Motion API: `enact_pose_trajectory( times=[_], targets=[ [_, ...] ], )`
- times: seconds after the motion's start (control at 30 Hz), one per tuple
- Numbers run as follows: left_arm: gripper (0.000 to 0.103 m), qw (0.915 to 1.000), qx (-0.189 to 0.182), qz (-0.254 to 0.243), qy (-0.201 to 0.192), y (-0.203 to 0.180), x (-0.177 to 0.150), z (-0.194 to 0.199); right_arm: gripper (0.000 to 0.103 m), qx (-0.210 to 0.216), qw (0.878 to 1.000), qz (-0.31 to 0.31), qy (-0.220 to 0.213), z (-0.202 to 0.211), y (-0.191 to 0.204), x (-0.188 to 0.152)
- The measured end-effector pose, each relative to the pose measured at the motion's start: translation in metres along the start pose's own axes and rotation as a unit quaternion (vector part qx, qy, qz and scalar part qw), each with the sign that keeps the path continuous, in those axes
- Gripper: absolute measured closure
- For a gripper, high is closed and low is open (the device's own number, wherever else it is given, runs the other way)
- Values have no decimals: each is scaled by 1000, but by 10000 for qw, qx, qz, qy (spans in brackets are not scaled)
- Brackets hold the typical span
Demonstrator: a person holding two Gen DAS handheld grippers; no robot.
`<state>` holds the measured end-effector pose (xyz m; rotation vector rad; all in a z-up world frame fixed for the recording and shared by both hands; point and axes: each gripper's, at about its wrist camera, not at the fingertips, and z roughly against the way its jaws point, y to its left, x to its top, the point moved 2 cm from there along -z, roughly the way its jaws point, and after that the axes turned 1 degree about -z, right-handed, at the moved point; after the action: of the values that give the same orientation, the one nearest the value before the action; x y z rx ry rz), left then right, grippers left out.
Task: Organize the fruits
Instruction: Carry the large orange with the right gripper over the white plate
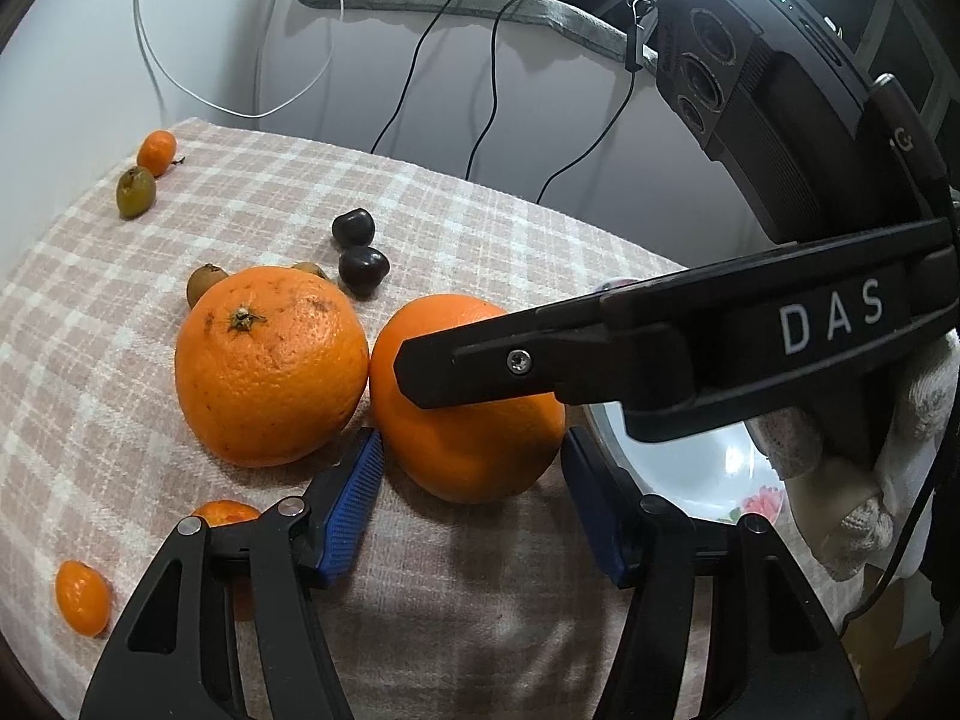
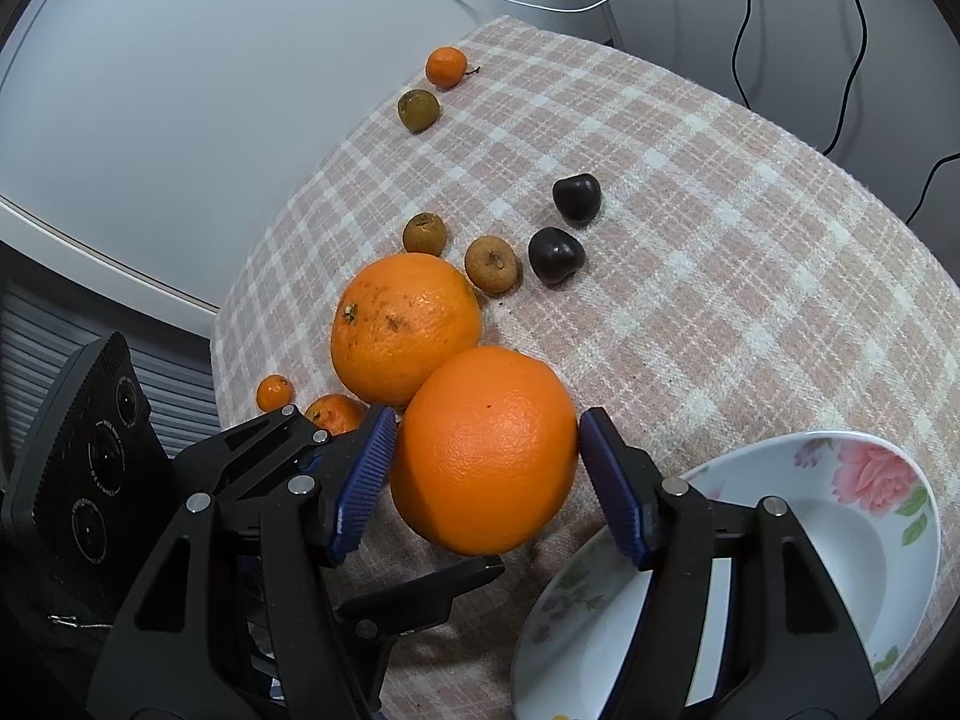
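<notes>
A large smooth orange (image 2: 486,450) sits between the blue pads of my right gripper (image 2: 489,417), which press on both its sides. It touches a second orange (image 2: 405,327) that has a stem. In the left wrist view the same held orange (image 1: 456,450) lies just ahead of my left gripper (image 1: 473,437). The left jaws stand open, with the pads beside the orange's lower front but not squeezing it. One black finger (image 1: 480,372) of the right gripper crosses over the orange. The left gripper's fingers (image 2: 432,597) reach under and beside it.
A white flowered plate (image 2: 870,468) stands right of the grippers on the checked cloth (image 2: 720,240). Small orange kumquats (image 2: 446,67) (image 1: 83,597), brownish small fruits (image 2: 491,264) and two dark fruits (image 2: 555,255) lie scattered. The cloth's edge drops off on the left; cables hang behind.
</notes>
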<state>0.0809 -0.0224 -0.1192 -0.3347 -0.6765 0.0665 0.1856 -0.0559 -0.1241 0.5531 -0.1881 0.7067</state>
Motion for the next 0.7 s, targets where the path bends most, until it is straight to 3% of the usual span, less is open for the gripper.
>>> enact_pose_trajectory(
  times=[0.7],
  targets=[
    [42, 9993, -158, -269, -200, -30, 5, 25, 37, -53, 9992, -50, -397, 47, 9, -12]
  ],
)
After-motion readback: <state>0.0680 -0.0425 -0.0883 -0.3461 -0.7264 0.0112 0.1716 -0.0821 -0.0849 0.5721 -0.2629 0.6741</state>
